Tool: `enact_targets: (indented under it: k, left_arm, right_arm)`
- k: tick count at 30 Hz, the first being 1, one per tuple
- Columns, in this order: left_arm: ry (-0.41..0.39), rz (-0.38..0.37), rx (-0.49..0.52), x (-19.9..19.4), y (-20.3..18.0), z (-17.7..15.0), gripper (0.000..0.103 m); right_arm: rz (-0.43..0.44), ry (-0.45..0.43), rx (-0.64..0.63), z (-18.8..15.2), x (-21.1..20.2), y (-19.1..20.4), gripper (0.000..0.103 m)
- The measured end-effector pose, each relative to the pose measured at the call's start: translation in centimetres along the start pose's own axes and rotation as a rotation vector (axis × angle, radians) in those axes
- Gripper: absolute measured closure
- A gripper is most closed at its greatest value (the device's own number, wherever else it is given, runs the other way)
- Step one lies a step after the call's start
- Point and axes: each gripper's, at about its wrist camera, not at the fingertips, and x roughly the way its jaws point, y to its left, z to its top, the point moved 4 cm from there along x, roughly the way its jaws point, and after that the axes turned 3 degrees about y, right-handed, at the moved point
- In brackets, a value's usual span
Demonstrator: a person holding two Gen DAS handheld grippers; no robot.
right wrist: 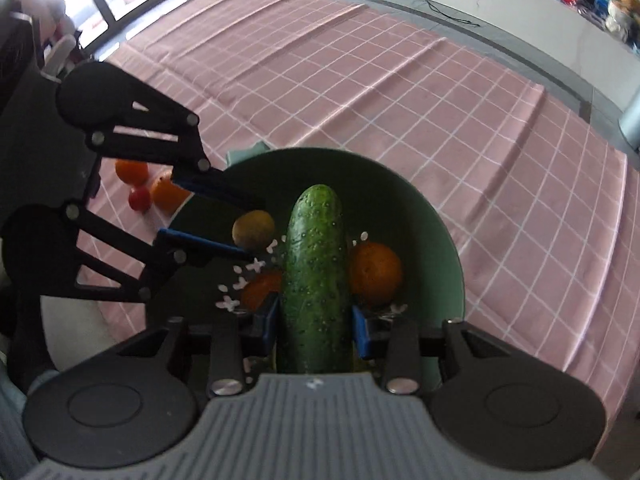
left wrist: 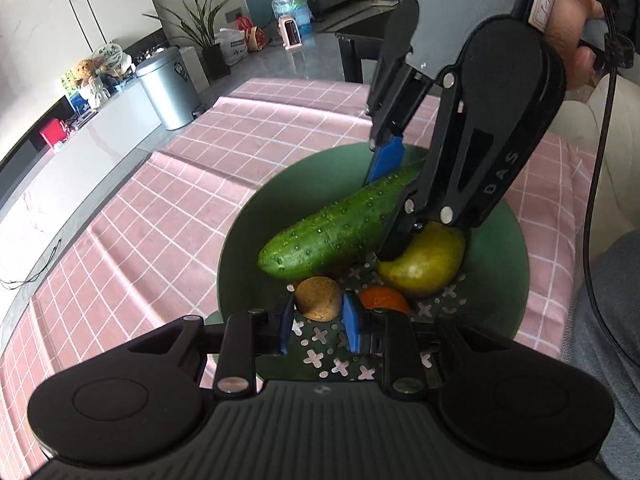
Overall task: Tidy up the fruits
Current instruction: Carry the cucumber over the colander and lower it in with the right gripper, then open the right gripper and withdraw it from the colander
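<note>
Right tongs point(right wrist: 314, 326) angled steeply down, pinching cucumber point(right wrist: 316, 280) over green bowl point(right wrist: 440, 240) on counter. Left tongs point(left wrist: 316, 320) tilted down, clamped on brown fruit point(left wrist: 318, 298) in bowl. "DAS" lettering on right tongs' arm.

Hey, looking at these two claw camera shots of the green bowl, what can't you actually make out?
- Left view: the pear is partly covered by the right claw; whether the cucumber rests on it is unclear.
- Right view: the cucumber's near end is hidden behind the camera mount.
- Right view: the fruits outside the bowl are partly blocked by the left claw.
</note>
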Motion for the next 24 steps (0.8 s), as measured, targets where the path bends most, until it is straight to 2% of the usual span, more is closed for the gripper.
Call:
enact_targets:
  k: [3, 12, 14, 15, 18, 21, 24]
  left_arm:
    - [0.026, 0.007, -0.018, 0.8, 0.6, -0.1, 0.073]
    - [0.088, 0.047, -0.017, 2.5, 0.9, -0.2, 0.071]
    - [0.088, 0.056, -0.019, 2.3, 0.9, -0.1, 0.068]
    - [0.079, 0.063, -0.015, 2.1, 0.9, -0.2, 0.065]
    - [0.03, 0.077, -0.008, 0.7, 0.7, 0.1, 0.045]
    - [-0.022, 0.071, -0.043, -1.5, 0.8, -0.1, 0.043]
    - [-0.081, 0.064, -0.12, -4.3, 1.6, -1.2, 0.041]
  right_arm:
    - [-0.076, 0.032, -0.037, 0.2, 1.1, -0.6, 0.069]
    - [-0.086, 0.029, 0.0, -0.3, 0.8, -1.0, 0.068]
    - [-0.106, 0.018, 0.02, -0.4, 0.5, -1.2, 0.059]
    - [-0.108, 0.011, 0.033, -0.4, 0.2, -1.3, 0.058]
    - [-0.095, -0.033, 0.086, -0.5, -1.4, -1.2, 0.058]
    - [-0.111, -0.109, 0.157, -0.6, -4.0, -0.6, 0.057]
    - [-0.115, -0.192, 0.236, -1.0, -6.6, 1.0, 0.057]
